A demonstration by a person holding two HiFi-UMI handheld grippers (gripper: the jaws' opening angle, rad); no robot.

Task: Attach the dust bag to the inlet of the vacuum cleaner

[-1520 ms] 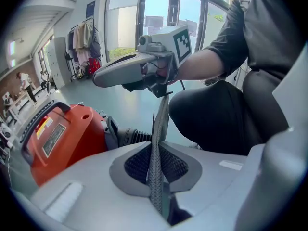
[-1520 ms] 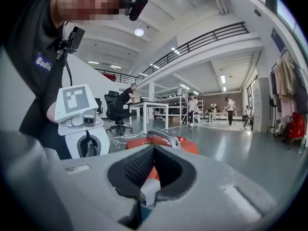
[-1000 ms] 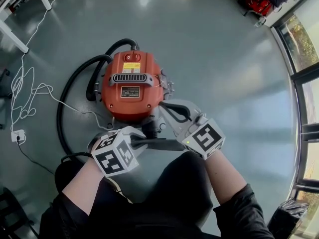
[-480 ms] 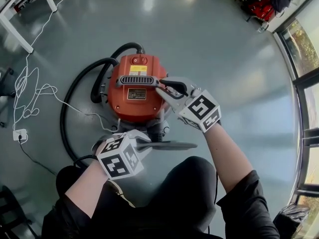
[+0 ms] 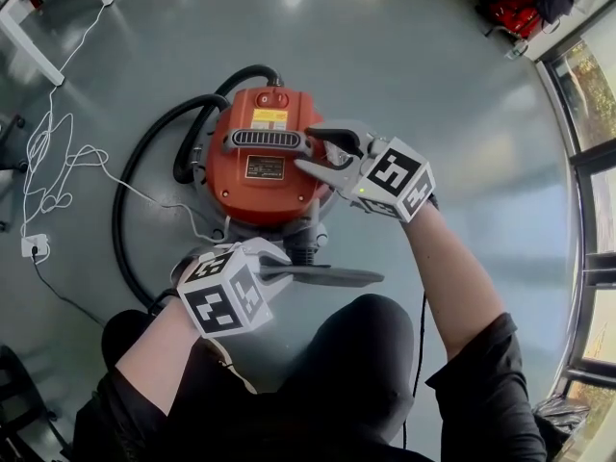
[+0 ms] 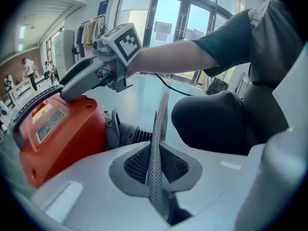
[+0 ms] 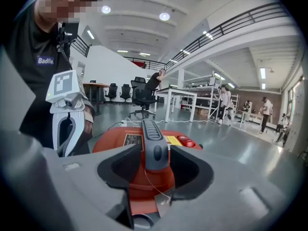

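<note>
Since a second ago the right gripper (image 5: 320,154) has left the low spot beside the dust bag (image 5: 332,276) and swung up to the crown of the vacuum cleaner (image 5: 252,176), its fingers having just spread wide; the left gripper (image 5: 277,269) has kept its place. The grey floor (image 5: 452,85) carries the red vacuum cleaner, with the black hose (image 5: 117,200) looping away at its nine o'clock and a thin white cable (image 5: 58,162) trailing farther out the same way. The dust bag hangs in the air at the vacuum's six o'clock, just short of the body, seen edge-on as a flat dark sheet pointing toward three o'clock. The left gripper's fingers are pinching one end of it, and the left gripper view shows the woven weave caught between the pads. The right gripper reaches in from three o'clock; its fingers stand apart on either side of the grey handle (image 7: 153,146) without pressing it. What looks like the inlet (image 6: 131,134), a ribbed dark stub, sits low on the vacuum's near face. The bag looks light, limp and cloth-like, likely to flop and fold, so it is best taken near its stiffer mouth edge. The vacuum looks heavy and rigid, so steadying it by the handle seems sensible.
</note>
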